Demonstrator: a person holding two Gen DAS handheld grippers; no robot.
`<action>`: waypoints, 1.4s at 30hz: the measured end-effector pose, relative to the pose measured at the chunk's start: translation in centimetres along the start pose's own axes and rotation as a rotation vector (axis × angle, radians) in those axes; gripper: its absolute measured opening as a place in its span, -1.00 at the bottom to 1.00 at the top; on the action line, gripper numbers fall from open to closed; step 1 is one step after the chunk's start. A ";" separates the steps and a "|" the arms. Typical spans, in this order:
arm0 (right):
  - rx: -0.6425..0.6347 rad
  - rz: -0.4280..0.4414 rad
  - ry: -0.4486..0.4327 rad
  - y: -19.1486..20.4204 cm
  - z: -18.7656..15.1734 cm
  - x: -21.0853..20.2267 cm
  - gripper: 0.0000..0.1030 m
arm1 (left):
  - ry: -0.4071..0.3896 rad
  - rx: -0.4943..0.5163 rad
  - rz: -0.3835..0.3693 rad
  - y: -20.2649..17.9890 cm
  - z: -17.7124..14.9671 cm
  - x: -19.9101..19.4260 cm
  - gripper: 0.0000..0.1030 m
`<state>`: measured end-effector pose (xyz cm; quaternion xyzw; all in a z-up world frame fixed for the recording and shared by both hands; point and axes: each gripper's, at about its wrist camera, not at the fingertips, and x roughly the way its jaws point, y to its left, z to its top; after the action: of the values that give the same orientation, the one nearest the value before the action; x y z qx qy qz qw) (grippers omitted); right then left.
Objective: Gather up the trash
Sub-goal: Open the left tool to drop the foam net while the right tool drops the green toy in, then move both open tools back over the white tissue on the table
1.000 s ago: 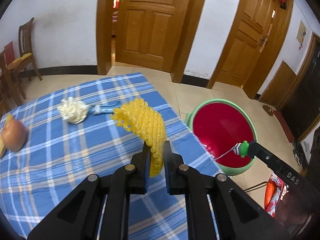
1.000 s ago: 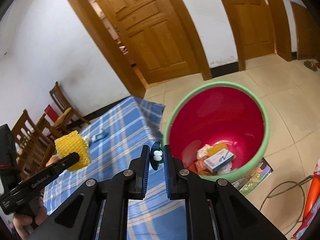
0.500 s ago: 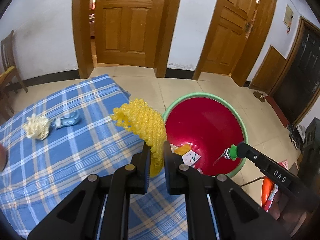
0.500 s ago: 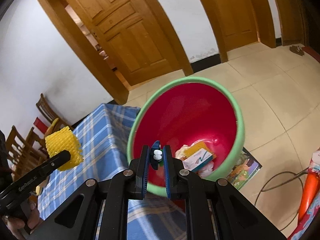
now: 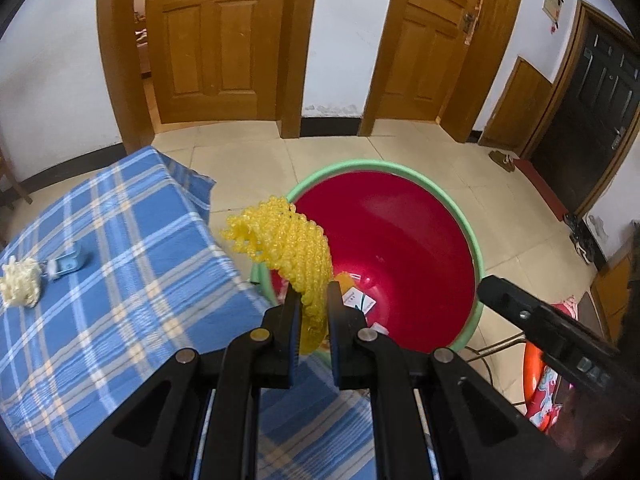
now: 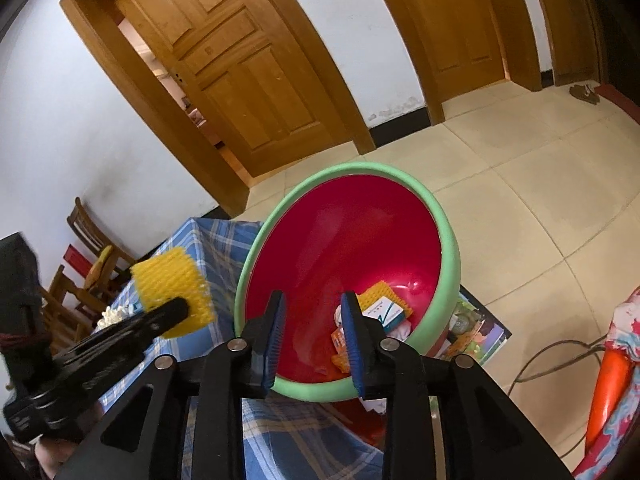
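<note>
The left gripper point(image 5: 313, 312) pinches the yellow foam net point(image 5: 288, 240) by its near end, light, soft and springy; the right gripper point(image 6: 312, 316) is opening, empty, over the red bin point(image 6: 450, 248).

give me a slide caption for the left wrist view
Left gripper carries yellow foam fruit net toward the red green-rimmed plastic bin beside the blue plaid table.

- A glossy red plastic inside and a smooth matt green rim are shown by the bin point(image 6: 450, 248).
- The yellow foam net point(image 5: 292, 248) is seen as knobbly, soft mesh.
- The counter point(image 5: 120, 280) is covered by woven checked cloth.
- The doors point(image 5: 208, 36) are made of varnished wood.
- The left tongs point(image 5: 312, 300) are made of matt black plastic.
</note>
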<state>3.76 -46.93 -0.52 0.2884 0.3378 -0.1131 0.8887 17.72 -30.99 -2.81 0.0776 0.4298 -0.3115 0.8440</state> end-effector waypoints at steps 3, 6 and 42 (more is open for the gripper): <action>-0.002 -0.001 -0.015 0.0 0.2 -0.4 -0.36 | 0.015 0.015 -0.006 -0.7 0.2 0.9 -0.79; 0.007 0.004 -0.023 -0.4 0.3 -0.6 -0.27 | 0.021 0.035 -0.010 -1.4 0.3 1.4 -0.79; -0.005 0.067 -0.022 4.6 -0.9 -2.0 0.33 | -0.095 -0.110 0.130 7.0 -1.0 -6.2 -0.14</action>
<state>3.59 -42.65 2.27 0.2958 0.3184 -0.0858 0.8965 18.42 -22.20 0.42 0.0442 0.3999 -0.2354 0.8847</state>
